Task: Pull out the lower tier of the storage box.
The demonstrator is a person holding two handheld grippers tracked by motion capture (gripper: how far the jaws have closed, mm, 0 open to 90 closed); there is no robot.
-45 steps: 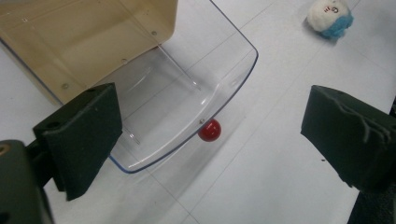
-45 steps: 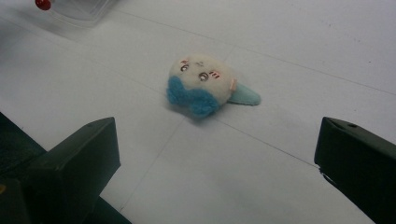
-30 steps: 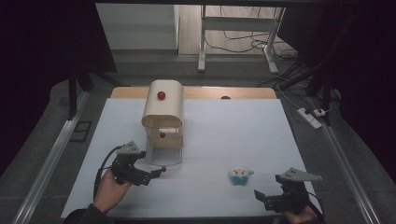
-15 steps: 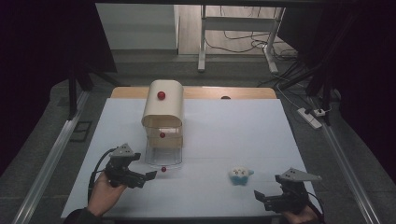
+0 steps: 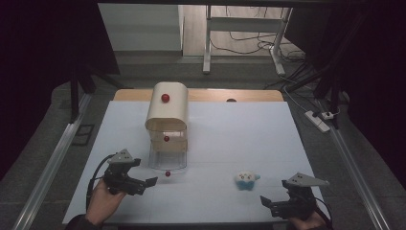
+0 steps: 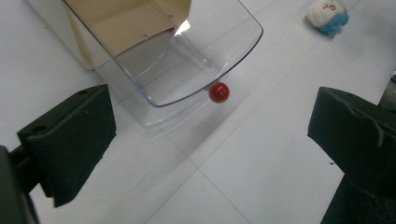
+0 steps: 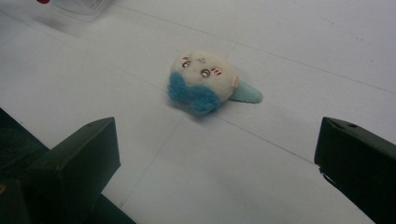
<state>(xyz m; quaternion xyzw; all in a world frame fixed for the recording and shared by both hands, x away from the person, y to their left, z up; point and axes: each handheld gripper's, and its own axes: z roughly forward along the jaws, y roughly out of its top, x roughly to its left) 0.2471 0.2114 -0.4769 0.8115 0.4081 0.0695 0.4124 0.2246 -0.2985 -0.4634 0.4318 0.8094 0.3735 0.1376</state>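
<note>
We work at a white table point(image 5: 249, 124) in a dark room. Both our left gripper point(image 5: 149, 182) and right gripper point(image 5: 266, 201) gape, empty. The drawer point(image 5: 167, 158) stands at twelve o'clock from the left one, its long axis pointing at us.

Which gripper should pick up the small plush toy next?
Right. The right gripper is open beside the small white-and-blue plush toy, which lies ahead between its jaws. The left gripper faces the clear plastic drawer, farther away.
</note>
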